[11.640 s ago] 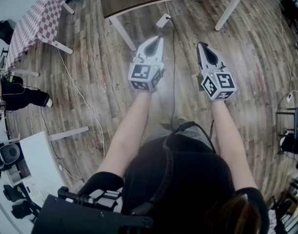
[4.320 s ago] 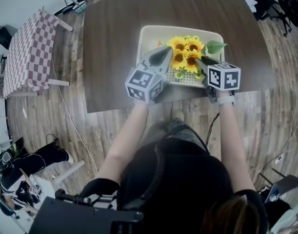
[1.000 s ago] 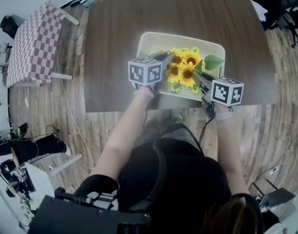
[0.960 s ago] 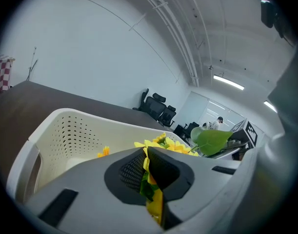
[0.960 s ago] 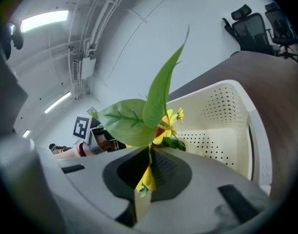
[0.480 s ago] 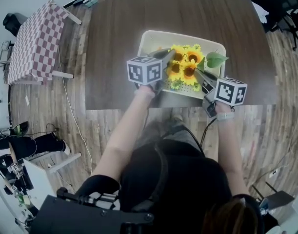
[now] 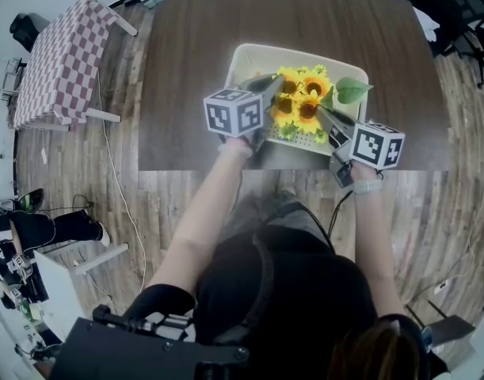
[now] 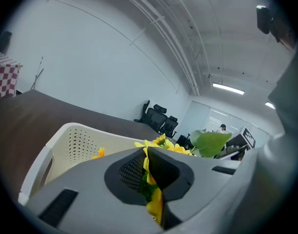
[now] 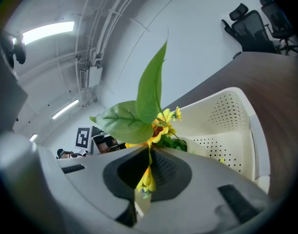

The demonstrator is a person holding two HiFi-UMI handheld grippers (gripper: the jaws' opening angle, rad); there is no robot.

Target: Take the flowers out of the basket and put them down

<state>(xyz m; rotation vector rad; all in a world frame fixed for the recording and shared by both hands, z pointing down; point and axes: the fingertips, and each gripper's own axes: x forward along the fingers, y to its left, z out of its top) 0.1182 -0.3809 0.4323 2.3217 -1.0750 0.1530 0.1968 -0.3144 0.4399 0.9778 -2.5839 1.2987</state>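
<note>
A bunch of yellow sunflowers [image 7: 299, 103] with a large green leaf [image 7: 351, 90] is over the cream perforated basket [image 7: 249, 58] on the dark wooden table. My left gripper [image 7: 273, 87] is shut on the bunch's left side; yellow petals [image 8: 149, 177] show pinched between its pads. My right gripper [image 7: 325, 115] is shut on the right side, with a petal [image 9: 148, 180] and a thin stem caught between its jaws. In the right gripper view the leaves [image 9: 139, 112] stand above the jaws, with the basket [image 9: 227, 126] behind. The left gripper view shows the basket wall [image 8: 75, 140] and flower heads [image 8: 168, 146].
The dark table [image 7: 186, 70] has bare room left, right and behind the basket. A checkered table [image 7: 55, 58] stands at the far left on the wooden floor. Office chairs [image 7: 451, 6] are at the top right. Cables [image 7: 115, 180] lie on the floor at the left.
Both grippers stay closed on the sunflowers. The left gripper and the bunch have risen slightly over the basket; the right gripper has hardly moved.
</note>
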